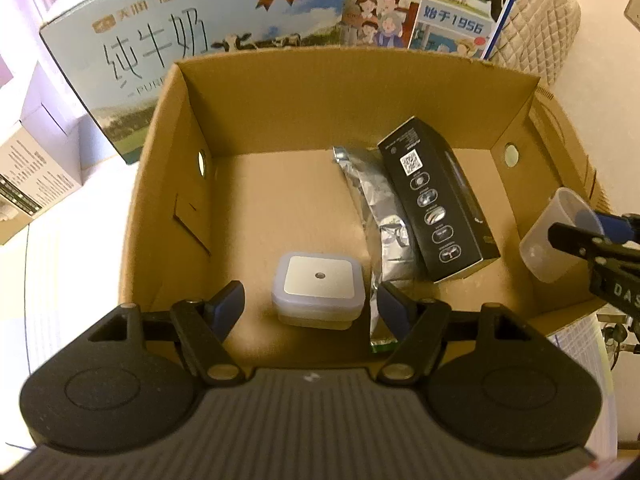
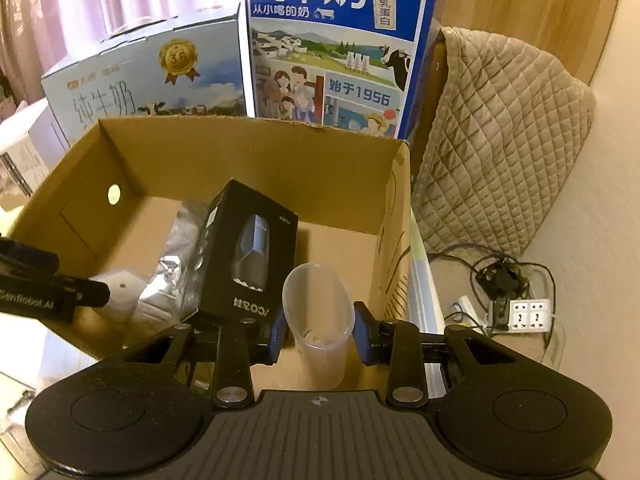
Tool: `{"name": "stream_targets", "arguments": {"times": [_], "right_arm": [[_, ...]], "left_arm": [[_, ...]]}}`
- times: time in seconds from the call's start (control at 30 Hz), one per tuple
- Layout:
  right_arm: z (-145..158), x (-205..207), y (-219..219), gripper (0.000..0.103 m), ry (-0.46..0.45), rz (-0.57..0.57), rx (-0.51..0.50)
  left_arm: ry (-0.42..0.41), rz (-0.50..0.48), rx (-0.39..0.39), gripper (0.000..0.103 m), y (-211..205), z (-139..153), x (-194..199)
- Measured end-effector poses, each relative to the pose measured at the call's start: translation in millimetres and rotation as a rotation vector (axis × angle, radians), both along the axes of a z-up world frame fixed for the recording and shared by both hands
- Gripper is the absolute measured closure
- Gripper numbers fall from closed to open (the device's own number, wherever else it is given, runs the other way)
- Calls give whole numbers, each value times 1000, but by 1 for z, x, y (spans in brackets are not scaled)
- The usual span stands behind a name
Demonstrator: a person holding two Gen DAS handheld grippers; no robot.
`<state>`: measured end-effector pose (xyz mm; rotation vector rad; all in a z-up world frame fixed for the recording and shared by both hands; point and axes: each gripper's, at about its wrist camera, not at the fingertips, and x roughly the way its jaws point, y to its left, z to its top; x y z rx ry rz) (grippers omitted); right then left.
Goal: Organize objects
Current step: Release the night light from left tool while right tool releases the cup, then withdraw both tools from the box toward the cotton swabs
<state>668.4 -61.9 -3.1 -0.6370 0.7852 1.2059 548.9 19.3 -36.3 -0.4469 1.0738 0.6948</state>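
Note:
An open cardboard box [image 1: 352, 92] holds a black product box [image 1: 436, 200], a silver foil pouch [image 1: 380, 216] and a small square white night light [image 1: 318, 294]. My left gripper [image 1: 310, 306] is open above the box's near edge, with the night light lying between its fingers, loose on the box floor. My right gripper [image 2: 318, 330] is shut on a clear plastic cup [image 2: 320, 320], held over the box's near right part beside the black box [image 2: 244, 256]. The cup [image 1: 560, 236] and right gripper also show at the right edge of the left wrist view.
Two milk cartons [image 2: 332, 44] [image 1: 160, 40] stand behind the cardboard box. A white box [image 1: 28, 184] sits to the left. A quilted cushion [image 2: 496, 140] and a power strip [image 2: 524, 316] with cables lie to the right.

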Motion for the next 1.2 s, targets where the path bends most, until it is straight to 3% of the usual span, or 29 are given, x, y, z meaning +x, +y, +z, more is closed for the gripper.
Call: {"name": "stream_targets", "arguments": {"times": [0.2, 0.53, 1.2], "right_arm": [[13, 3, -5, 44, 29, -3, 71], [35, 4, -21, 41, 71, 1, 122], [77, -15, -116, 40, 152, 4, 233]], "left_arm": [[-12, -10, 44, 25, -2, 12, -2], [-50, -2, 86, 19, -6, 33, -15], [-185, 45, 134, 19, -61, 82, -97]]}}
